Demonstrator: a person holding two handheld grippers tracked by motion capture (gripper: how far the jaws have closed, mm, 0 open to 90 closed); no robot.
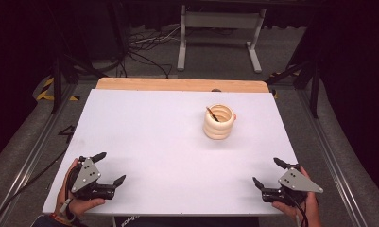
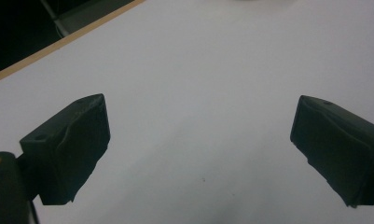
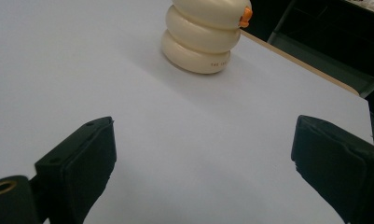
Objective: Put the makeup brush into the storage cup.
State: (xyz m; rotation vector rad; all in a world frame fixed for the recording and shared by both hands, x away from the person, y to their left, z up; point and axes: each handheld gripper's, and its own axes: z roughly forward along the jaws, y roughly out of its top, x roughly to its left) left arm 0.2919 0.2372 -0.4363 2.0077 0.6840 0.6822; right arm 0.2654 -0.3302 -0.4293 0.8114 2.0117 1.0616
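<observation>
A cream ribbed cup (image 1: pixel 219 122) made of stacked rings stands on the white table (image 1: pixel 168 142), right of centre toward the back; a thin dark stick leans inside it. In the right gripper view the cup (image 3: pixel 203 39) sits ahead with a small orange bit (image 3: pixel 245 16) at its side. My left gripper (image 1: pixel 110 168) rests near the front left corner, open, with nothing between its jaws. My right gripper (image 1: pixel 267 172) rests near the front right corner, also open and holding nothing. In their own views, the left gripper (image 2: pixel 201 140) and right gripper (image 3: pixel 203 154) show only white tabletop between their jaws.
A wooden strip (image 1: pixel 177 84) runs along the table's far edge. Beyond it stand a grey metal frame (image 1: pixel 220 33) and cables (image 1: pixel 144 52) on the floor. Metal rails (image 1: pixel 31 142) flank the table on both sides.
</observation>
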